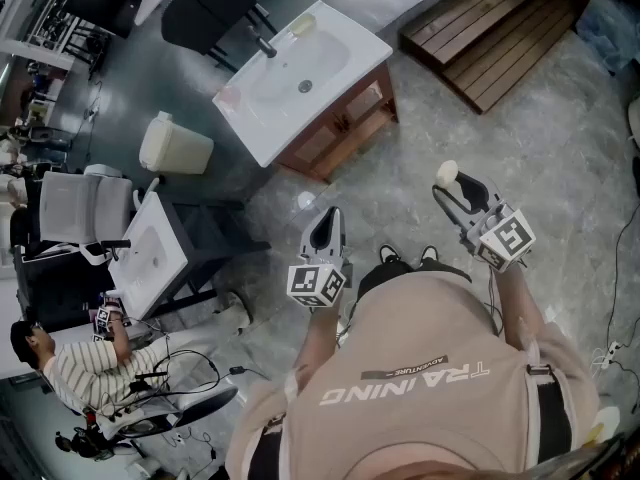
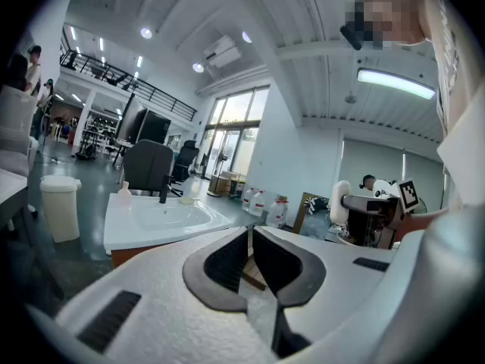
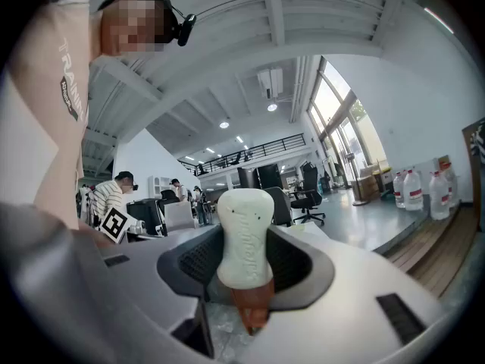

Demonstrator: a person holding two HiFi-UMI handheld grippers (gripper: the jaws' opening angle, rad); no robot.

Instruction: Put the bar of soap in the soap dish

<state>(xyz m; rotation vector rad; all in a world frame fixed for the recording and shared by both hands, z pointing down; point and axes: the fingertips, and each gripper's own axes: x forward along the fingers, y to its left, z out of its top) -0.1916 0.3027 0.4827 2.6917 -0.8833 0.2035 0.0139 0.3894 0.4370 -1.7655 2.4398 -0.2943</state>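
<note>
My right gripper (image 3: 246, 258) clamps the bar of soap (image 3: 244, 233) upright between its jaws. My left gripper (image 2: 251, 237) is closed, empty, well apart from the sink (image 1: 335, 63).

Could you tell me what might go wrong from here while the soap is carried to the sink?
The right tongs pinch the cream oblong bar of soap only near one end, so it may pivot or slip out. The white rectangular sink is some way across the grey floor, so a drop on the way would land there. The pale soap dish sits by the black tap, which the tongs might knock.
</note>
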